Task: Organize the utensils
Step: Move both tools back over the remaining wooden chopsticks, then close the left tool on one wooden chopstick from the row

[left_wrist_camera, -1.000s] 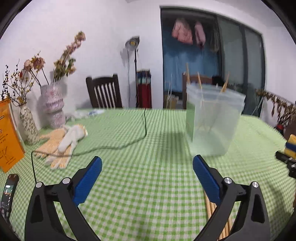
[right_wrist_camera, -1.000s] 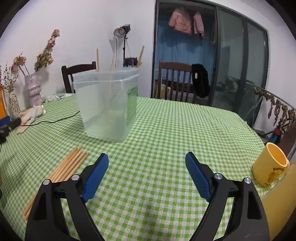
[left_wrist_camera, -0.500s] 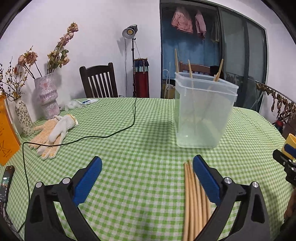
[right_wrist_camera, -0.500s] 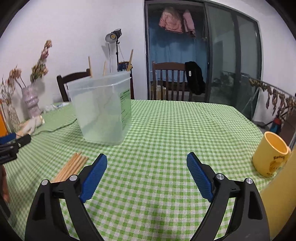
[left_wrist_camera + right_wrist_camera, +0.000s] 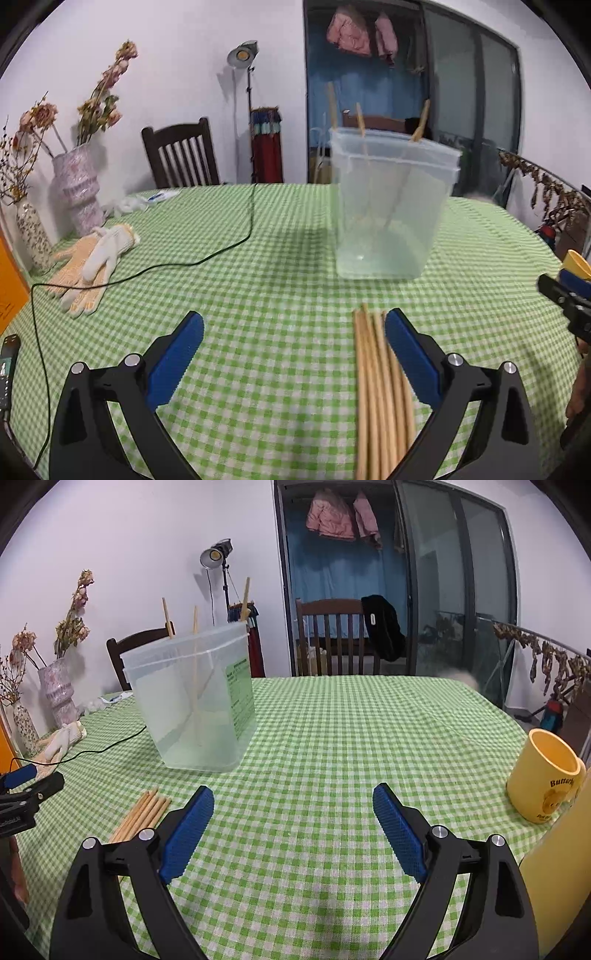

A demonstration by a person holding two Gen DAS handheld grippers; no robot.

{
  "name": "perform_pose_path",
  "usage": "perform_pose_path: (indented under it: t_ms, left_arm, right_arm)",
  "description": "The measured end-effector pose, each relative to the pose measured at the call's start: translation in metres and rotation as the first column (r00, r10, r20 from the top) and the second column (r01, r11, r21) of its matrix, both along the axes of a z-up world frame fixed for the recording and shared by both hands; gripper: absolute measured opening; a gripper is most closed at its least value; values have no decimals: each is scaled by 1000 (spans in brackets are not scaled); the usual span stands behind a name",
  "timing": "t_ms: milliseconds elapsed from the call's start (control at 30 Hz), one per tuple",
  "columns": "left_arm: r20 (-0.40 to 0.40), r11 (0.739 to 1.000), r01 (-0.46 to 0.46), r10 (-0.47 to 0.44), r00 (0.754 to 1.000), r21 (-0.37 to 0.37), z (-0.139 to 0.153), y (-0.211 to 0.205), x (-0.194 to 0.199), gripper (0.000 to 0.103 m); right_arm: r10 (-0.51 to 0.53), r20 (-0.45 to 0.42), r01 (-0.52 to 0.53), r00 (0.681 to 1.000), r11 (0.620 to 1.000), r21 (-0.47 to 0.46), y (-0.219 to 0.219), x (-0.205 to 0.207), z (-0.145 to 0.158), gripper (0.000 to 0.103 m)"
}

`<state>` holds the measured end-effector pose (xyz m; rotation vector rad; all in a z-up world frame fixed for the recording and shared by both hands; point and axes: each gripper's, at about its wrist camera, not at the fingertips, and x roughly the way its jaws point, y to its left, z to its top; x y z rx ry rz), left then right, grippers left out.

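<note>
A bundle of wooden chopsticks [image 5: 380, 384] lies on the green checked tablecloth, just inside the right finger of my left gripper [image 5: 293, 328], which is open and holds nothing. Beyond it stands a clear plastic tub [image 5: 391, 206] with three chopsticks leaning inside. In the right wrist view the same tub [image 5: 195, 698] is at the left and the bundle [image 5: 142, 814] lies left of my right gripper [image 5: 293, 801], which is open over bare cloth. The left gripper's tip [image 5: 31, 786] shows at that view's left edge.
A yellow mug [image 5: 543, 775] stands near the table's right edge. Work gloves [image 5: 90, 266], a black cable [image 5: 207, 258] and two vases of dried flowers [image 5: 77, 192] occupy the left side. Wooden chairs [image 5: 332, 638] stand behind the table.
The left wrist view has swung so that the chopstick bundle now lies further inside its right finger and the tub sits more central. The right view rolled slightly; both grippers stay open.
</note>
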<state>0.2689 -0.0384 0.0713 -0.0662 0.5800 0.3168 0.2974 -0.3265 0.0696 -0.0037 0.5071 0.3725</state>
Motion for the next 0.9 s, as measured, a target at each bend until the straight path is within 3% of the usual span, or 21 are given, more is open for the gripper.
perform_pose_path:
  t_ms: [100, 300, 367, 467, 533, 633, 733, 800, 900]
  left_arm:
    - [-8, 1000, -4, 4, 1000, -1, 4, 6, -8, 95]
    - [-23, 989, 147, -147, 989, 22, 0, 7, -47, 95]
    - [-47, 978, 210, -210, 976, -4, -10, 4, -52, 95]
    - [-124, 956, 290, -292, 948, -39, -28, -1, -57, 95]
    - [-181, 936, 336, -350, 919, -101, -42, 2, -63, 95]
    - [-206, 900, 389, -426, 881, -199, -60, 11, -78, 95]
    - [-237, 897, 391, -434, 869, -206, -68, 13, -79, 90]
    - [-234, 885, 401, -452, 861, -236, -69, 14, -75, 89]
    - [-267, 893, 406, -447, 854, -196, -71, 7, -68, 87]
  right_arm:
    - [-3, -3, 3, 1000, 1000, -21, 2, 1, -3, 85]
    - [28, -9, -28, 1000, 998, -60, 14, 4, -9, 85]
    - [60, -30, -61, 998, 998, -27, 15, 4, -9, 85]
    - [69, -87, -75, 994, 995, -59, 27, -16, -2, 85]
    - [93, -117, -99, 989, 994, -42, 39, -44, -3, 85]
    - [116, -140, -125, 983, 991, -55, 64, -86, -14, 85]
    - [92, -128, -106, 987, 989, -104, 81, -114, -21, 85]
    - [64, -148, -75, 987, 995, -70, 80, -120, -24, 85]
    - [11, -174, -18, 985, 999, -41, 74, -121, -23, 85]
